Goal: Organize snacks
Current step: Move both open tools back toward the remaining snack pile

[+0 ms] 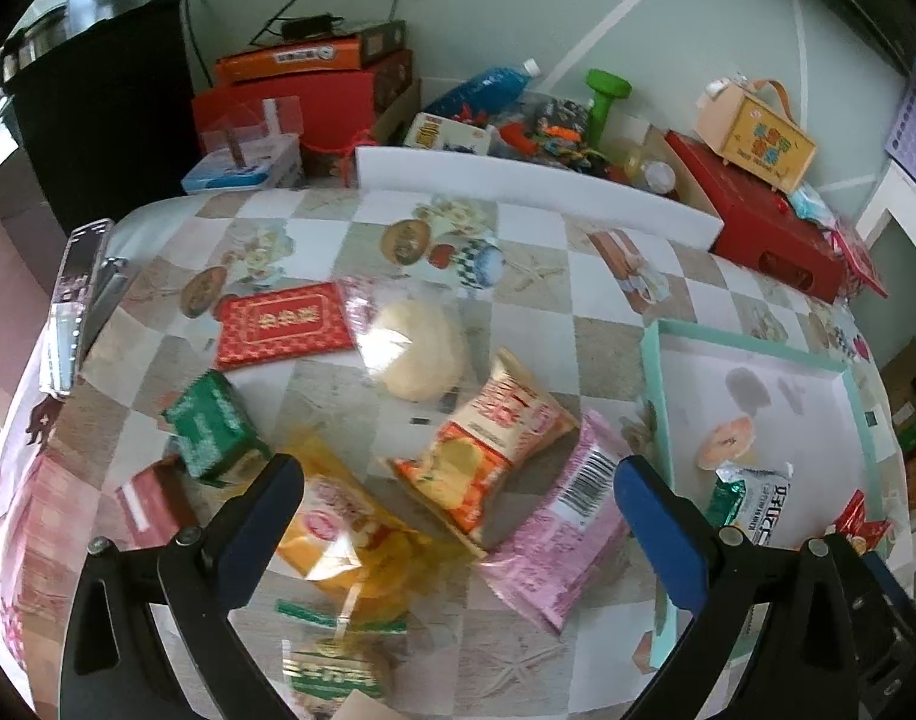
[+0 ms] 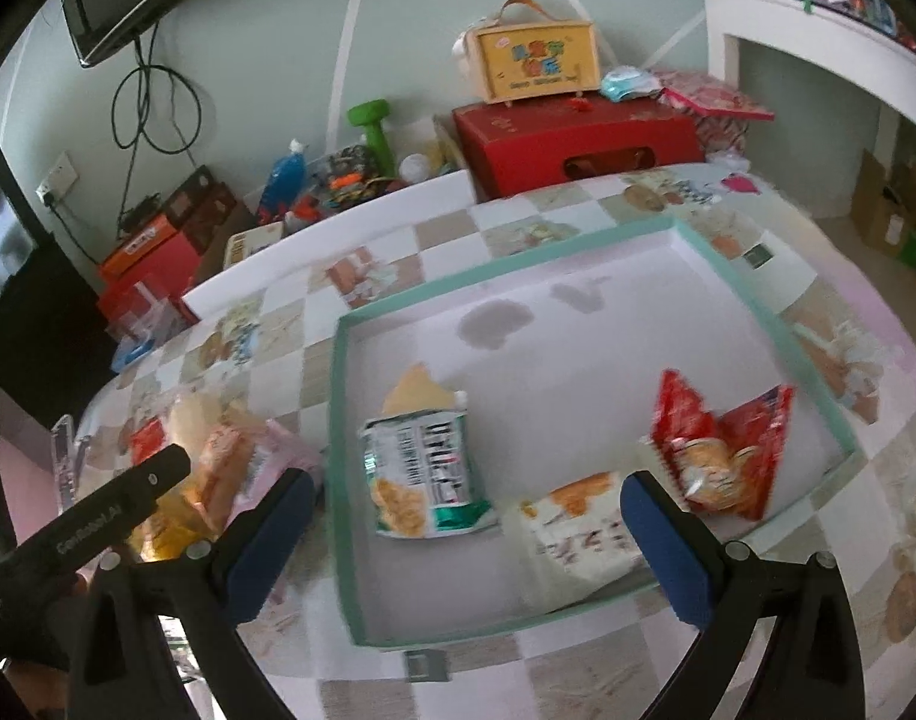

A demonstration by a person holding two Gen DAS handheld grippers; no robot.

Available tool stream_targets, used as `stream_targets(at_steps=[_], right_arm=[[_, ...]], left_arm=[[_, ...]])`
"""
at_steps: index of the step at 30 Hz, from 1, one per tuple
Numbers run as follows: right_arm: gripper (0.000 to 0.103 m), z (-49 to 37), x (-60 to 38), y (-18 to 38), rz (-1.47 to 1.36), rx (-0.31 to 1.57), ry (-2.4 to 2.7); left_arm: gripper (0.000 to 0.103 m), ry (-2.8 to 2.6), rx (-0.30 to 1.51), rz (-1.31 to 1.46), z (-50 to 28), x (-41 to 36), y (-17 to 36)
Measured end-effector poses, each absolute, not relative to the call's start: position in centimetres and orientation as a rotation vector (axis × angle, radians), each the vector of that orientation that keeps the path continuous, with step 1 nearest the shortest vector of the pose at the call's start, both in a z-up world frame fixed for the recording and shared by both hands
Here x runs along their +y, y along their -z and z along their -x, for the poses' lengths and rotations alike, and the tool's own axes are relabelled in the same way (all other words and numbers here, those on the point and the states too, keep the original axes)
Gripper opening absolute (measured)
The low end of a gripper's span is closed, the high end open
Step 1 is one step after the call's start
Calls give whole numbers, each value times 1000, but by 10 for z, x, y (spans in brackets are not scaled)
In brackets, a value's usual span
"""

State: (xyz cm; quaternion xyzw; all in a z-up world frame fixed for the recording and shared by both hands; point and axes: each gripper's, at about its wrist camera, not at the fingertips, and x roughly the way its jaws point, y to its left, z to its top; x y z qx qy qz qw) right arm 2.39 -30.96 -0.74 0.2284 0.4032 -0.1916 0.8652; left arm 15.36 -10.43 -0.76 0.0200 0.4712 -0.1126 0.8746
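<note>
My left gripper is open and empty above loose snacks on the table: an orange chip bag, a pink packet, a yellow packet, a green packet, a clear-wrapped bun and a red packet. My right gripper is open and empty over the mint-rimmed tray. The tray holds a green and white packet, a white and orange packet and a red packet. The tray also shows in the left wrist view.
A white board stands along the table's far edge, with red boxes, a green dumbbell, a blue bottle and a yellow case behind it. A clear plastic holder sits at the left edge.
</note>
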Motion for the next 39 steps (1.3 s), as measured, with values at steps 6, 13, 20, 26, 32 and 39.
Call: stream_targets(at_steps=[6, 13, 20, 26, 32, 39], right_arm=[[103, -38, -283, 7, -478, 862, 318], [103, -56, -248, 10, -469, 895, 219], [103, -68, -210, 16, -424, 942, 133], [103, -77, -179, 33, -377, 1026, 77], [103, -82, -152, 50, -346, 1096, 22], [103, -86, -124, 61, -292, 1143, -16]], left_arm=[[103, 160, 969, -18, -159, -67, -2], [103, 71, 956, 82, -160, -13, -10], [103, 41, 986, 129, -156, 17, 2], [103, 41, 1076, 6, -155, 22, 24], [103, 25, 1150, 44, -163, 40, 41], [103, -15, 1193, 78, -171, 52, 53]])
